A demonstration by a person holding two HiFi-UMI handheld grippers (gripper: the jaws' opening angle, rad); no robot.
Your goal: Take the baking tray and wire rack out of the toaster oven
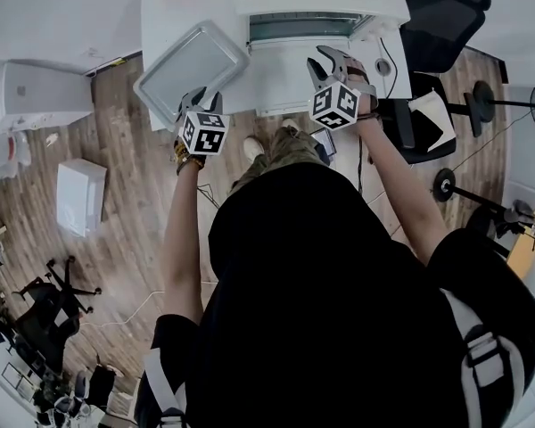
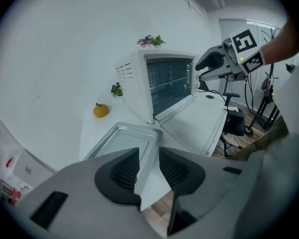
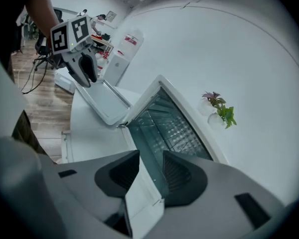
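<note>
The tray is out and lies flat on the tabletop, just left of the oven, at an angle, with one corner near the open door. The left gripper hovers at the tray's near edge. In the left gripper view its jaws stand apart with nothing pinched. The tray's rim shows through the gap below the gripper, and the pads are clear of it.

The rack sits inside the oven on its rails. The right gripper hangs over the dropped door, pointing into the cavity. The right gripper view shows its jaws parted too, with only the door's white edge in the gap and nothing gripped. The rack lies beyond this gripper, well apart from the pads.

Farther out there is an orange fruit near the back of the tabletop and a small plant on top of the oven.
</note>
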